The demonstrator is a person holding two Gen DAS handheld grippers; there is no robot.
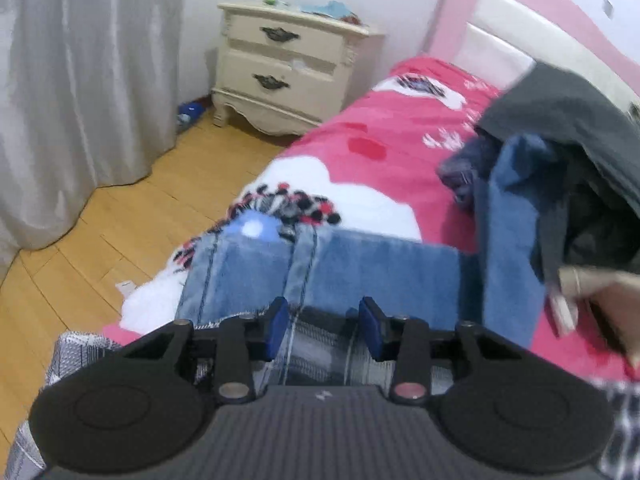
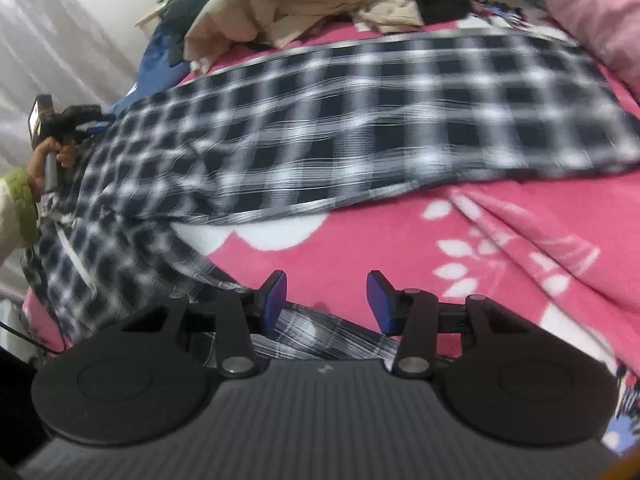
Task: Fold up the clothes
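A black-and-white plaid garment [image 2: 360,120] lies spread across the pink blanket [image 2: 400,248]. My right gripper [image 2: 327,300] is open above the garment's near edge, with plaid cloth below its jaws. My left gripper [image 1: 326,328] is open over plaid cloth [image 1: 320,356] at the bed's edge, with light blue jeans [image 1: 320,268] just ahead. The left gripper also shows in the right wrist view [image 2: 88,128], held by a hand at the garment's far left end.
A heap of dark and blue clothes [image 1: 560,168] lies on the bed to the right. A cream nightstand [image 1: 288,68] and grey curtain [image 1: 80,80] stand by the wood floor. Beige and dark clothes [image 2: 300,0] and pink bedding [image 2: 592,8] lie beyond the plaid garment.
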